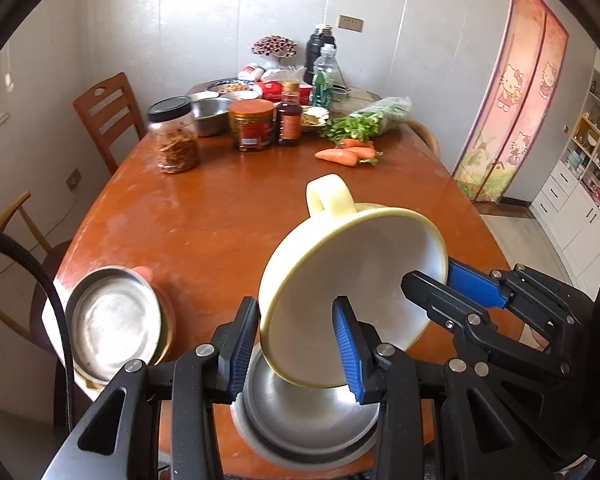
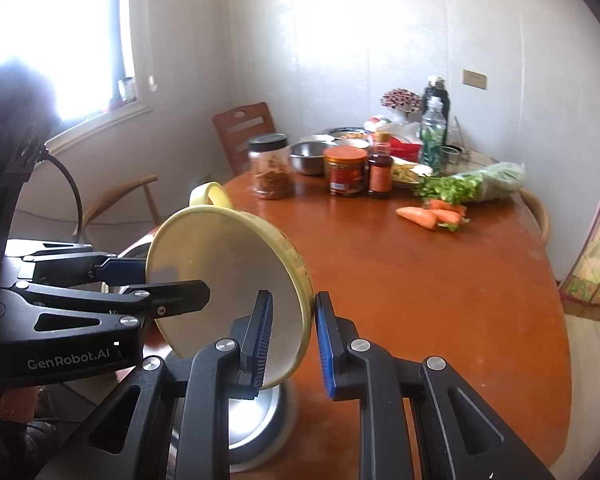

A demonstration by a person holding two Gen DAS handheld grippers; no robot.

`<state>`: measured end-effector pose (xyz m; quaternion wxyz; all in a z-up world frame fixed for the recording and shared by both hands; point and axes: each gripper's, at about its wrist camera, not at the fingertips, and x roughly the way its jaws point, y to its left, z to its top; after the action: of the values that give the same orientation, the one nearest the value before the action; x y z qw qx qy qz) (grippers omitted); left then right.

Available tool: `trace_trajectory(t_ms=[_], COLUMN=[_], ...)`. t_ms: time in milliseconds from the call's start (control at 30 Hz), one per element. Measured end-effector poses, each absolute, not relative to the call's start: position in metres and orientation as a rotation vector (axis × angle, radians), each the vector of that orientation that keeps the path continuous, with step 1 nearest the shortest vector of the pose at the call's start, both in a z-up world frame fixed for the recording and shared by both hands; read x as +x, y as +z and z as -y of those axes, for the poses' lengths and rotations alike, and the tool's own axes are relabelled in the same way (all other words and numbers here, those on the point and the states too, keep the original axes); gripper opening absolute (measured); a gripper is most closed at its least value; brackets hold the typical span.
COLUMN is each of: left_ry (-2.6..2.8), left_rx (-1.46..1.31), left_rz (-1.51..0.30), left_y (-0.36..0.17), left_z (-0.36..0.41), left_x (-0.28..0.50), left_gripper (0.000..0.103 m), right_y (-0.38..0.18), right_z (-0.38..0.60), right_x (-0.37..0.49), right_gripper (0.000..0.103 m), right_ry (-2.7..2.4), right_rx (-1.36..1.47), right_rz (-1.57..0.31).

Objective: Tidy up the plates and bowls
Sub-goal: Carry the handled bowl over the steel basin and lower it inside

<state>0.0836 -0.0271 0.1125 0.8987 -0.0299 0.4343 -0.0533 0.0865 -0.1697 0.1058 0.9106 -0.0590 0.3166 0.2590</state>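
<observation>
"GenRobot.AI" is printed in white on the left tongs [image 2: 204, 264]. Both tongs pinch the rim of a pale yellow, white-lined bowl [image 1: 352, 292] with a loop handle, tilted above a steel bowl [image 1: 300, 412] on the worktop [image 1: 220, 216]; right tongs [image 2: 292, 340].

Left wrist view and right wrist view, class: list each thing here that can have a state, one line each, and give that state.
Yellow handled bowl: lifted, tilted on edge, empty.
Left gripper: shut on the bowl's rim.
Right gripper: shut on the opposite rim.
Steel bowl: upright on the table beneath, empty.
Steel plate: tilted at the table's near edge.
Clear jar: black lid on, partly full.
Orange-lidded jar: closed.
</observation>
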Motion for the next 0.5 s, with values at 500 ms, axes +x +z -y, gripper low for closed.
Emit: trace_trajectory(t_ms=[500], left_ry=[-0.111], left_rx=[-0.055], left_rz=[-0.94], left_y=[0.08], left_z=[0.011], left_x=[0.056], left_gripper=[0.038], right_y=[0.084], right_z=[0.14], right_x=[0.062], right_gripper=[0.023], right_ry=[0.547], right_rx=[-0.167], right_rz=[-0.699])
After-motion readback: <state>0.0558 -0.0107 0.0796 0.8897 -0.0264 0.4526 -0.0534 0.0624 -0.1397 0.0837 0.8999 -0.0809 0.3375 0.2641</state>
